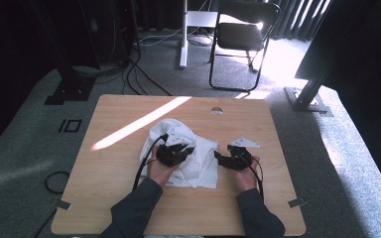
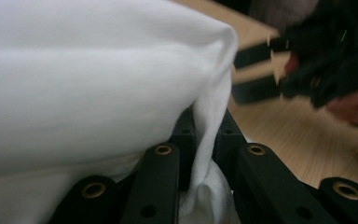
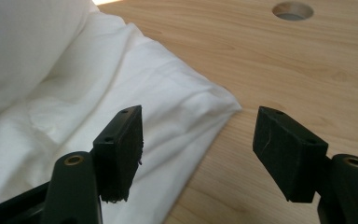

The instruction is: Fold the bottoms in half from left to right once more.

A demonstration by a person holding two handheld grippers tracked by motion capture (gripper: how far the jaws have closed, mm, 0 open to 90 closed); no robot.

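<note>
The white cloth lies bunched at the table's middle, barely folded, with the left gripper pinched tight on a fold and the right gripper gaping empty beside its right corner, so most folding seems left.
</note>
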